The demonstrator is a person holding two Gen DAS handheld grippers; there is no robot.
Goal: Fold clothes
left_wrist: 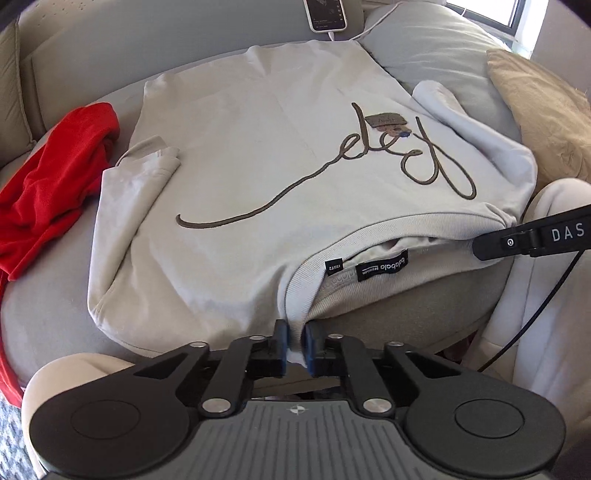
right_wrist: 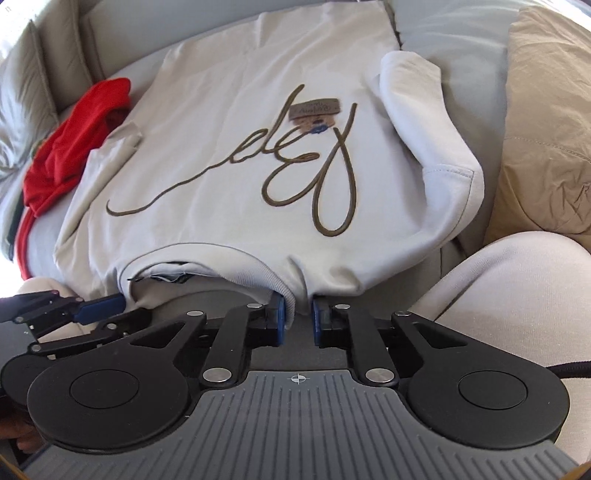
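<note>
A light grey sweatshirt with brown script lettering lies front-up on a grey cushion, both sleeves folded in over the chest. It also shows in the right wrist view. My left gripper is shut on the sweatshirt's near shoulder edge beside the collar. My right gripper is shut on the other shoulder edge by the collar. The left gripper also shows in the right wrist view, and the right gripper's finger shows in the left wrist view.
A red garment lies crumpled left of the sweatshirt. A phone on a white cable lies at the far edge. A tan pillow sits on the right. A person's pale trouser leg is near right.
</note>
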